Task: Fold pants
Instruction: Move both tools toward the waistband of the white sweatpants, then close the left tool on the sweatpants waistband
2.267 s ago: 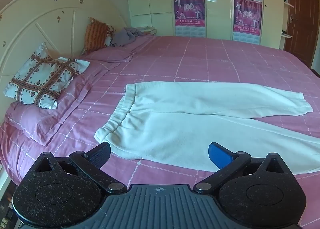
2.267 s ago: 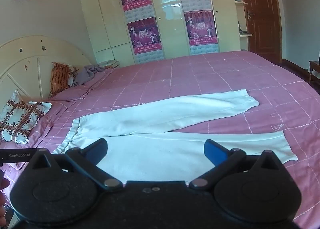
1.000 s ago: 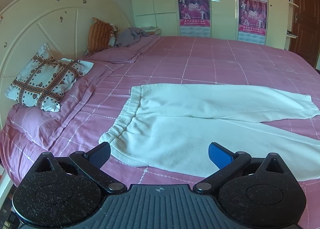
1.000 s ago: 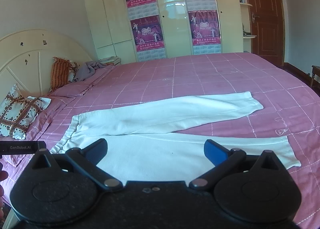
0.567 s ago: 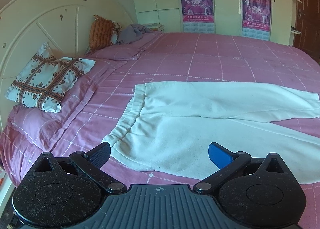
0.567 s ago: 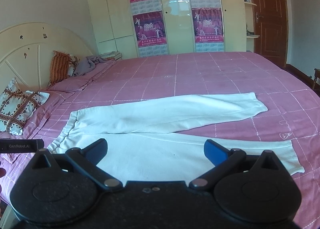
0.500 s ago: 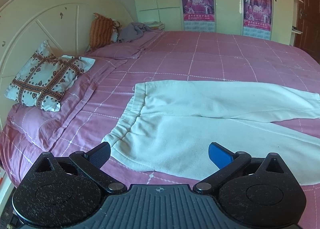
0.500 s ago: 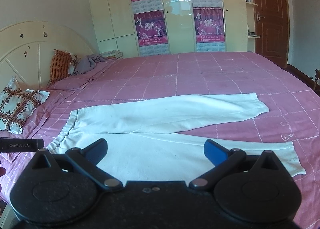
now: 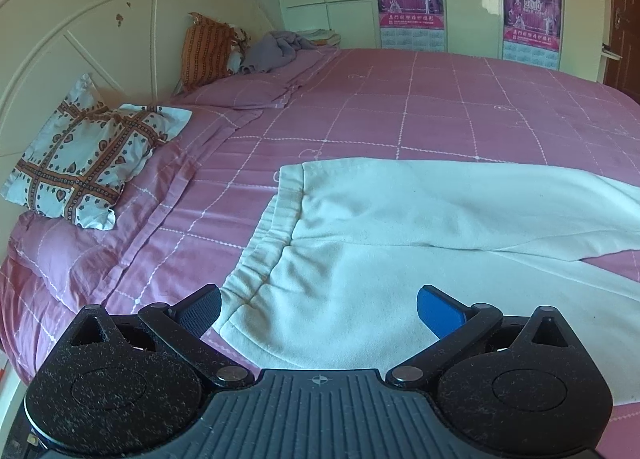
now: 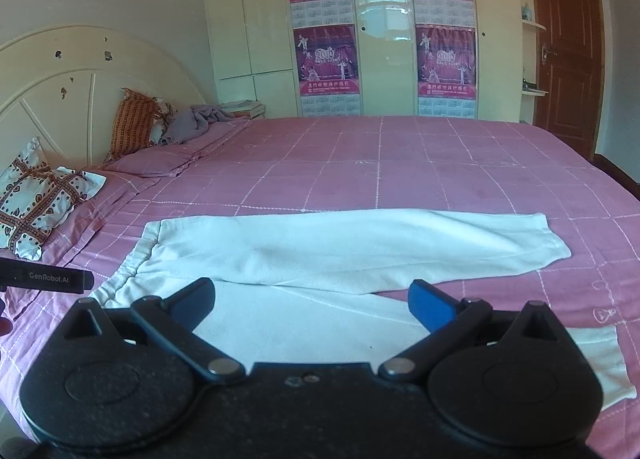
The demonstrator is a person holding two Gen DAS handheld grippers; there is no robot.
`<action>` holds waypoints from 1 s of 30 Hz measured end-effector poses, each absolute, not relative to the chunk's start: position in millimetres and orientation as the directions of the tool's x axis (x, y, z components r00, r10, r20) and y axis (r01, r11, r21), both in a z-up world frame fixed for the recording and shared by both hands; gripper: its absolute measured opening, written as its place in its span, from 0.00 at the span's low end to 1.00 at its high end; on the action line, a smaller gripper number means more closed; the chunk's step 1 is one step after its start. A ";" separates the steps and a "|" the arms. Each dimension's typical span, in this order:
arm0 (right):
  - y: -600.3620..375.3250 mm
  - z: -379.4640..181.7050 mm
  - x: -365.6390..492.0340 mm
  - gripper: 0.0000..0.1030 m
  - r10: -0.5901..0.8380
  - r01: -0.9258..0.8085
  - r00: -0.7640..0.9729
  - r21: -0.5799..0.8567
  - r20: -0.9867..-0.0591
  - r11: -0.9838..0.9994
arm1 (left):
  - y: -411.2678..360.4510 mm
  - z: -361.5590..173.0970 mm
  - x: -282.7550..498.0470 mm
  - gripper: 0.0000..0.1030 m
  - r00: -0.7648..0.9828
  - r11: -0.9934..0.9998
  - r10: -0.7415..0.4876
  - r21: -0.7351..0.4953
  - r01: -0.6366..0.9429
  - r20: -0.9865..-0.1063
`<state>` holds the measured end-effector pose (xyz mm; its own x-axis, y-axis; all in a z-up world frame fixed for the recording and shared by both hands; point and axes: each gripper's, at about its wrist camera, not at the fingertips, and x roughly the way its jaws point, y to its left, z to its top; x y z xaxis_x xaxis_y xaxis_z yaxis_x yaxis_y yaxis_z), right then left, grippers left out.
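Firstly, left wrist view:
Left gripper (image 9: 319, 309): fingers spread wide, holding nothing, poised over the near waist corner.
Pants (image 9: 400, 251): white, flat on the pink bedspread (image 9: 400, 107); elastic waistband (image 9: 276, 219) at 10 o'clock from the gripper, legs running off toward 3 o'clock.
Patterned pillow (image 9: 88, 163): at 9 o'clock, against the headboard (image 9: 80, 31), well apart from the pants.

Right wrist view:
Right gripper (image 10: 312, 301): fingers wide apart, empty, above the near leg.
Pants (image 10: 340, 251): waistband at 9 o'clock; far leg cuff (image 10: 554, 237) at 2 o'clock, near leg cuff at 4 o'clock; legs diverge.
Wardrobe (image 10: 380, 27): at 12 o'clock, beyond the bed.
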<state>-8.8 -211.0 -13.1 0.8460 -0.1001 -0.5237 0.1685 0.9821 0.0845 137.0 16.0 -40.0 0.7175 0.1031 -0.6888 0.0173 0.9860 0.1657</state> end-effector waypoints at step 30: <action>-211.0 -85.5 213.4 0.80 0.121 -0.085 0.774 0.087 -0.622 0.993 | 63.3 -125.3 375.0 1.00 0.625 0.970 0.239 0.214 -0.116 -0.743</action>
